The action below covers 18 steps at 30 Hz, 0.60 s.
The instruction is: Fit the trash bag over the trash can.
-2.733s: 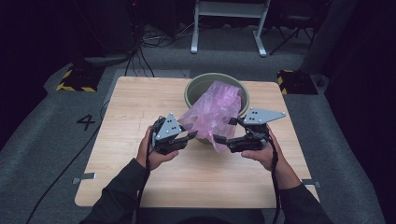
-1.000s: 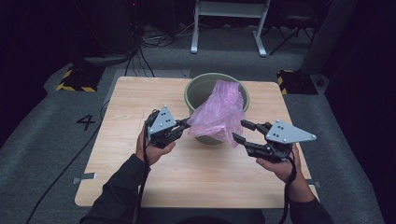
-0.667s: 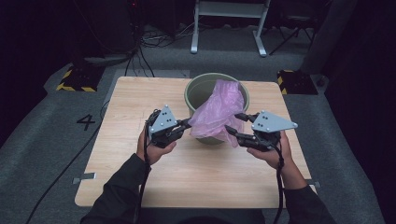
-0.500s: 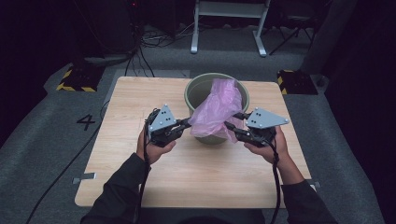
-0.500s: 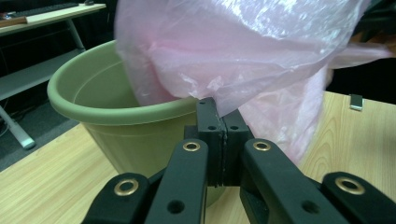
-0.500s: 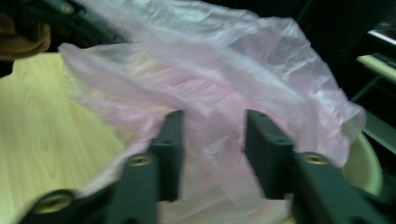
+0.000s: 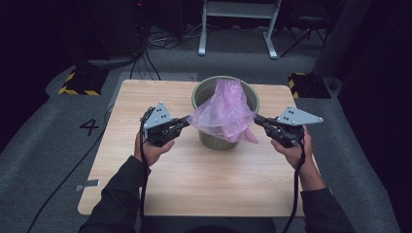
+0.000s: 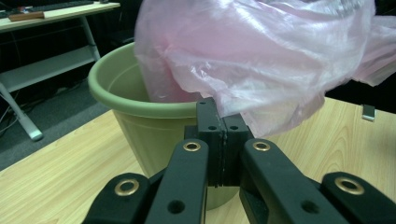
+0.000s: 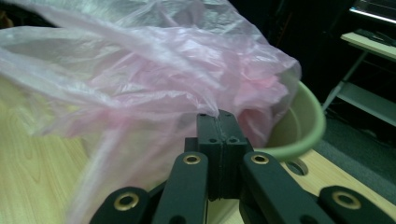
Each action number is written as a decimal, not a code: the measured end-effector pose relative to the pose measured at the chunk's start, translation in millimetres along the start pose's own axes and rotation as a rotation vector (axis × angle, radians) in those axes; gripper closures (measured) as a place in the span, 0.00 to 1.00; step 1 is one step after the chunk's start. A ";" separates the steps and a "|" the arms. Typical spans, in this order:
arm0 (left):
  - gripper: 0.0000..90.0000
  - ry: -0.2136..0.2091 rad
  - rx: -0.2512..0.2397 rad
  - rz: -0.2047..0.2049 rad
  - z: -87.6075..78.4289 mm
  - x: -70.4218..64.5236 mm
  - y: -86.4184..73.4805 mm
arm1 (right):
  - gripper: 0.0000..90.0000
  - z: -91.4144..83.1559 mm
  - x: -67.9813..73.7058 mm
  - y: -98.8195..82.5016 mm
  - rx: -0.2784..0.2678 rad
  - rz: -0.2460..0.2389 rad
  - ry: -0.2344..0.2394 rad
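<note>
Both claws pinch the pink bag (image 7: 224, 112): left claw (image 7: 186, 121) on its left edge, right claw (image 7: 256, 119), jaws just closed, on its right. Stretched between them, the bag drapes over the green bin (image 7: 204, 92) mid-table (image 7: 194, 170), its mouth needing to spread around the rim. The left claw's own view shows plastic (image 8: 261, 60) spilling outside the rim (image 8: 140, 105).
</note>
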State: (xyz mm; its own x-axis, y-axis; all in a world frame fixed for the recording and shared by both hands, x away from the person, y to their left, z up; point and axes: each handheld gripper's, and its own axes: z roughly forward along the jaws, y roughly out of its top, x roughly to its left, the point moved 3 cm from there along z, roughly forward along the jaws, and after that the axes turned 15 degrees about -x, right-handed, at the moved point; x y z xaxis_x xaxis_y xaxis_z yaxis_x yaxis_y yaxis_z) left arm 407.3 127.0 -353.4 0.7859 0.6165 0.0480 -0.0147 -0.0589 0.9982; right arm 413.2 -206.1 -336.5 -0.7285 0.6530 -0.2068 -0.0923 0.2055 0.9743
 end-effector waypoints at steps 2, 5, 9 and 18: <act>0.99 0.003 0.004 -0.002 -1.2 3.4 0.9 | 1.00 -4.7 -6.0 -2.1 0.002 0.009 -0.020; 0.99 0.010 0.007 -0.006 -1.2 6.4 1.3 | 1.00 -7.7 -11.1 -3.9 0.008 0.014 -0.036; 0.99 0.023 0.029 -0.012 -0.8 15.5 1.4 | 1.00 -11.0 -23.4 -7.7 0.019 0.025 -0.087; 0.99 0.013 0.063 -0.012 3.3 20.2 -1.8 | 0.95 -4.6 -43.8 -11.6 0.024 0.025 -0.159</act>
State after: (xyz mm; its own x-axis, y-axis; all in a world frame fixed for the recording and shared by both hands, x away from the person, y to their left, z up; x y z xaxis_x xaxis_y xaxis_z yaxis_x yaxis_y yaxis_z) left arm 425.2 136.9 -354.3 0.7776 0.6276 0.0372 0.0334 -0.1004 0.9944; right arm 443.1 -240.4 -338.3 -0.6136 0.7649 -0.1961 -0.0584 0.2037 0.9773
